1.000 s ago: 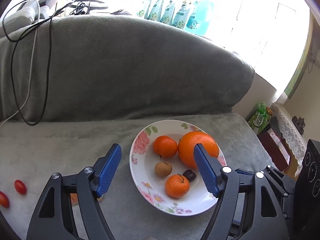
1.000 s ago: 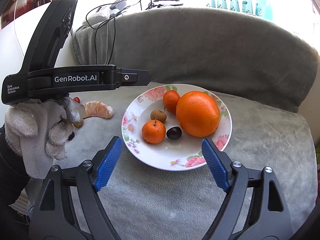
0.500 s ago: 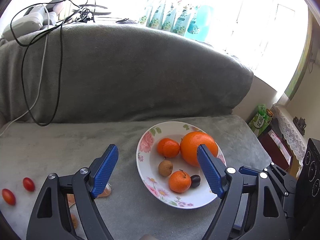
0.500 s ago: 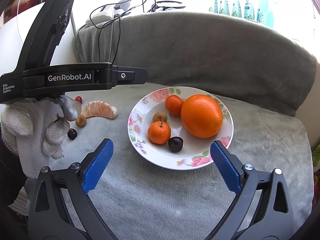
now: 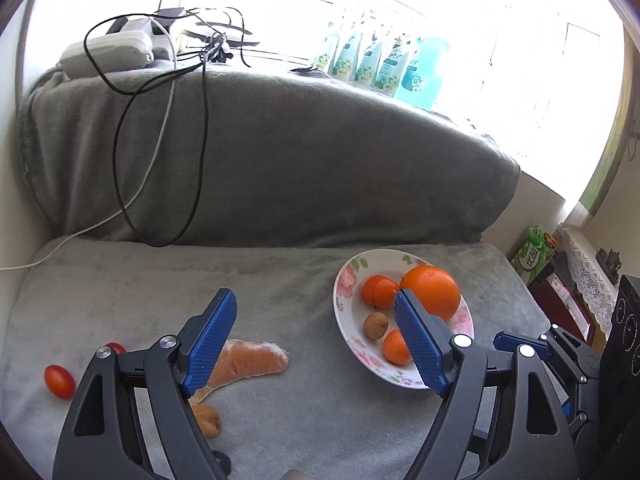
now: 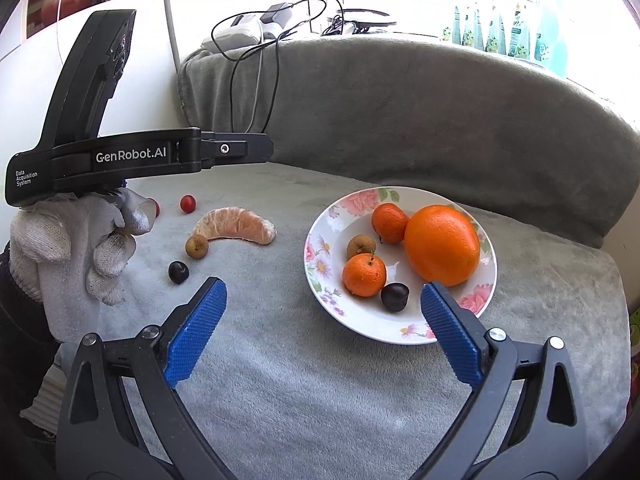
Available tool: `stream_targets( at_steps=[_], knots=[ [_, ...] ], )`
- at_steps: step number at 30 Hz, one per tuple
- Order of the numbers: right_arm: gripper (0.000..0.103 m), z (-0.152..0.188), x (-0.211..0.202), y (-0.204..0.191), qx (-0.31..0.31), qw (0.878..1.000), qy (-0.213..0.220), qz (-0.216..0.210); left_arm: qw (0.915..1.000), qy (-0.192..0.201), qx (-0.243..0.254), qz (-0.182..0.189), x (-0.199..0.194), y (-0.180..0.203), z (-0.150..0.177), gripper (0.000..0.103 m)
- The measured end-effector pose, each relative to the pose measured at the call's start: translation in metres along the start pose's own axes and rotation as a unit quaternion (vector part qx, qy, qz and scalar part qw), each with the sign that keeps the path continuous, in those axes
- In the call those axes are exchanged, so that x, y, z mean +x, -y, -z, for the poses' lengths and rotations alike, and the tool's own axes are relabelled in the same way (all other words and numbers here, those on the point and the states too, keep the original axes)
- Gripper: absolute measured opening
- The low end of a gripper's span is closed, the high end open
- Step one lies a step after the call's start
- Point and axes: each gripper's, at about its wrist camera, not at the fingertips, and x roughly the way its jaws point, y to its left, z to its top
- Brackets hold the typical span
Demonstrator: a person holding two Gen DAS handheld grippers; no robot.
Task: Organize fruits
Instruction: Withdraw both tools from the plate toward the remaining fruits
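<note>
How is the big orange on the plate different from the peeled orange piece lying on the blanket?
The big orange is round and whole with its shiny peel on; the peeled orange piece is a curved, pale wedge with white threads showing. The big orange sits on the flowered plate beside a small tangerine; the peeled piece lies on the grey blanket next to a small brown fruit. Both are orange, and no gripper touches either.

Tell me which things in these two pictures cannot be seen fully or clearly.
- Left wrist view: dark fruit on the plate is hidden behind the left claw.
- Left wrist view: peeled segment partly covered by a claw finger.
- Right wrist view: second cherry tomato half hidden by the gloved hand.
- Bottle labels: too small, overexposed.
</note>
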Motion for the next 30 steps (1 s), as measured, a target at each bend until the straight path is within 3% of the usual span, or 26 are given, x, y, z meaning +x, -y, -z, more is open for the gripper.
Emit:
stream_targets(
  at_steps=[22,27,30],
  knots=[
    [0.099,-0.022,0.032,-0.07,-0.041,0.996,-0.009,-0.075,0.9924,0.027,-0.077,-0.093,-0.061,-0.115,0.025,0.081],
    [0.09,-0.027,0.051,-0.082,-0.044,0.995,-0.023,-0.088,0.9889,0.021,-0.099,-0.109,-0.065,-0.141,0.037,0.081],
    [0.089,-0.029,0.064,-0.088,-0.044,0.994,-0.035,-0.094,0.9872,0.013,-0.109,-0.116,-0.063,-0.153,0.043,0.08]
  ],
)
